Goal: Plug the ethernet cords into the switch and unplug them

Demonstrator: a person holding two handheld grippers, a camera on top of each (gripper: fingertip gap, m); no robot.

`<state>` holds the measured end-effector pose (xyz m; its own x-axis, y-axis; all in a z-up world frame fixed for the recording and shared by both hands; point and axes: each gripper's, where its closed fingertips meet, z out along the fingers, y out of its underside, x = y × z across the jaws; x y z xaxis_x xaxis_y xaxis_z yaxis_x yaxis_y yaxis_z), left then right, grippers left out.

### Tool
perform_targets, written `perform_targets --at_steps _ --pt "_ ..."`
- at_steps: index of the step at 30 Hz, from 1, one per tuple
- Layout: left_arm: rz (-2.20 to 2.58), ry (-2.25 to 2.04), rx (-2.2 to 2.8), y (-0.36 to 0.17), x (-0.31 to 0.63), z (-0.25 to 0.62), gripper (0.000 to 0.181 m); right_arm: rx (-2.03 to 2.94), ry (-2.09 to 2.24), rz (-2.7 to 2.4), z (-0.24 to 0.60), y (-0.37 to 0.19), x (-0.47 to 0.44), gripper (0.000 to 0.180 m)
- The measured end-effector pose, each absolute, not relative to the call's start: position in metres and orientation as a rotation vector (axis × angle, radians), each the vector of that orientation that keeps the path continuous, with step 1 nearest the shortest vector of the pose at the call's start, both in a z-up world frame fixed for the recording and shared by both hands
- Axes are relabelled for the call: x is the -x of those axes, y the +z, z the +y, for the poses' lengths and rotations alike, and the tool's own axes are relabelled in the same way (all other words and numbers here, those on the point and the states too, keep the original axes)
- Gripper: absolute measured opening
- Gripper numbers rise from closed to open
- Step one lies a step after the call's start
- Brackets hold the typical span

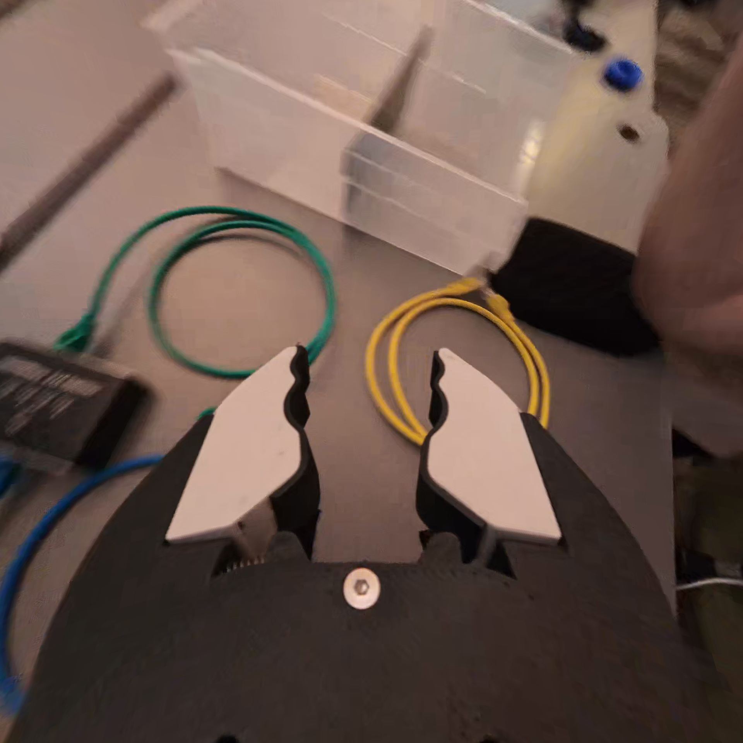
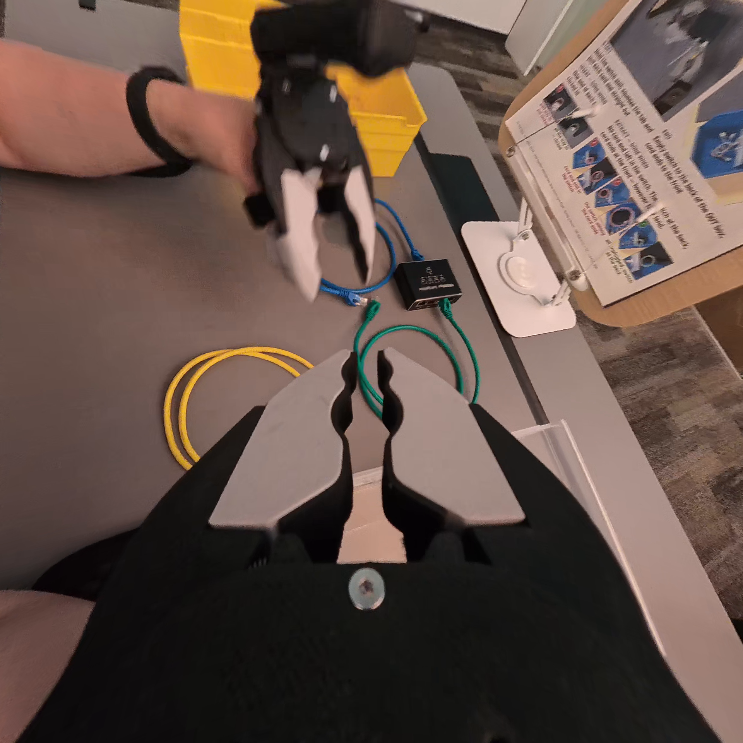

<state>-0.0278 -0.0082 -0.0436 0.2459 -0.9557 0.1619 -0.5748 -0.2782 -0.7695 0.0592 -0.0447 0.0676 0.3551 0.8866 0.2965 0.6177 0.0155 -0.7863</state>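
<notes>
The black switch (image 2: 428, 281) sits on the grey table; it also shows blurred at the left in the left wrist view (image 1: 60, 406). The green cord (image 2: 418, 362) has one plug in the switch's near side, its other plug loose. The blue cord (image 2: 382, 257) reaches the switch's far side; its other plug lies loose. The yellow cord (image 2: 225, 386) lies coiled, both ends free (image 1: 458, 362). My left gripper (image 2: 335, 283) is open and empty, hovering over the blue cord (image 1: 369, 354). My right gripper (image 2: 366, 354) is empty, its jaws narrowly apart above the green loop (image 1: 241, 289).
A yellow bin (image 2: 374, 120) stands behind the left gripper. A white stand (image 2: 518, 281) holding an instruction sheet (image 2: 623, 161) is at the table's right edge. Clear plastic bins (image 1: 341, 140) and a black object (image 1: 571, 281) lie beyond the cords. A hand (image 1: 703, 241) is at the right. About 15 cm separates my left fingertips from my right.
</notes>
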Motion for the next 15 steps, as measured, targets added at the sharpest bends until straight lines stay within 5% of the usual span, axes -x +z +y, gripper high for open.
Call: perform_targets --at_steps 15 --pt "2.11 -0.666 1.751 -0.148 -0.074 -0.047 0.052 1.492 0.33 -1.335 -0.083 0.104 -0.072 0.01"
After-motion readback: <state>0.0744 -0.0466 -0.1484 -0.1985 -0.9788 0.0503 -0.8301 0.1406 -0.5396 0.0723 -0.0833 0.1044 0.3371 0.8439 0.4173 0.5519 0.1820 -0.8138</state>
